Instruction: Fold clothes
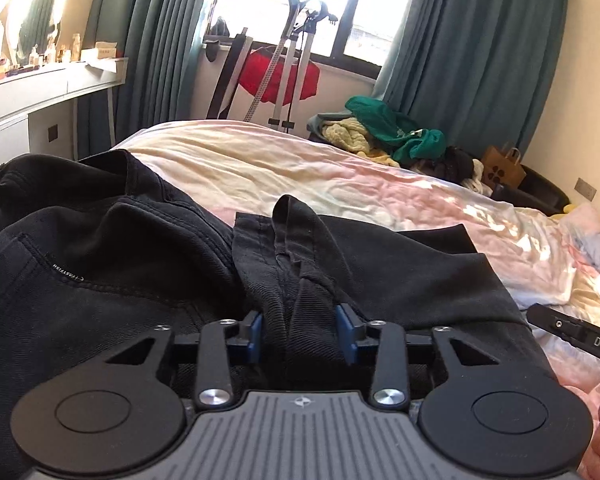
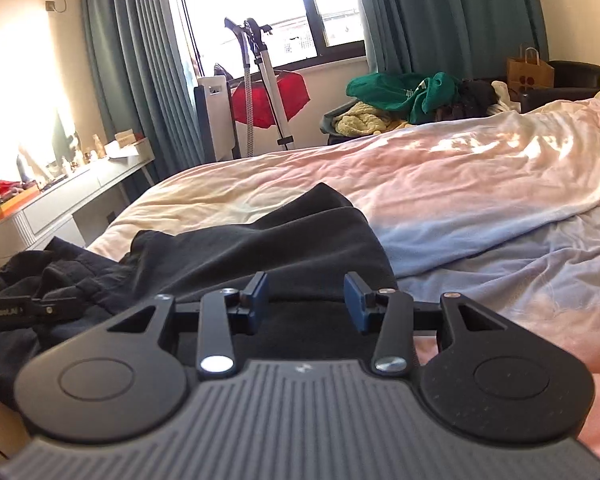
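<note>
Black trousers lie crumpled on the pastel bed cover. My left gripper has a bunched ridge of the trousers' fabric standing between its blue pads, which are still set apart. The trousers also show in the right wrist view, with a leg end lying flat on the cover. My right gripper is open over the near edge of that leg end, with fabric under its blue pads. The right gripper's tip shows at the lower right of the left wrist view.
A pile of green and yellow clothes lies beyond the bed's far side. A white dressing table stands at the left. A garment steamer stand with a red garment is by the window. A paper bag sits by the wall.
</note>
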Available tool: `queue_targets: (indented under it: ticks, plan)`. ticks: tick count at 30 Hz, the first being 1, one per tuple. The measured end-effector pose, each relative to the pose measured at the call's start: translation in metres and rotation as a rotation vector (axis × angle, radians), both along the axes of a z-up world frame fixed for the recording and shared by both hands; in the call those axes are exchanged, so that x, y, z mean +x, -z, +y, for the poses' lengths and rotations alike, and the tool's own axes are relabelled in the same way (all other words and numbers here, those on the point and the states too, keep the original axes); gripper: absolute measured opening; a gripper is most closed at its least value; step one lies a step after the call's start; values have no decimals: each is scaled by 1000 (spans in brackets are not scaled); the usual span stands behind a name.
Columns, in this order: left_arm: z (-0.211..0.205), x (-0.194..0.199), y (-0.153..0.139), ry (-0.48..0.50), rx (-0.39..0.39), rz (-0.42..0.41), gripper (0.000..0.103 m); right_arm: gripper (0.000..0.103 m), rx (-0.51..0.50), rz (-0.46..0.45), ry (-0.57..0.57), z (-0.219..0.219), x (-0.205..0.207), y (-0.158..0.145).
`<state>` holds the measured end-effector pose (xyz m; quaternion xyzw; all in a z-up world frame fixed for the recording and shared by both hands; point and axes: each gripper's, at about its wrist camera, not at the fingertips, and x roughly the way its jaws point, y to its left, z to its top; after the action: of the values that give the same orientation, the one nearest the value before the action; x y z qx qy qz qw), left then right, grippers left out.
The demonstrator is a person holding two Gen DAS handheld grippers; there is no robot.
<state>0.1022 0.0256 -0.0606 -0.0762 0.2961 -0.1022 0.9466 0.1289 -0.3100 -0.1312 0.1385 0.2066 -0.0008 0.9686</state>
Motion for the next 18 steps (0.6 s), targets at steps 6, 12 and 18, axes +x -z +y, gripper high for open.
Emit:
queue_targets:
  ticks: [6, 12, 18]
  plan:
    - [9, -14, -10, -22, -45, 38, 12, 45, 16, -27, -38, -2, 0, -3]
    - [8, -8, 5, -94, 65, 78, 7, 44, 28, 66, -61, 1, 15, 13]
    - [22, -19, 0, -122, 14, 88, 31, 45, -47, 73, -63, 12, 20, 23]
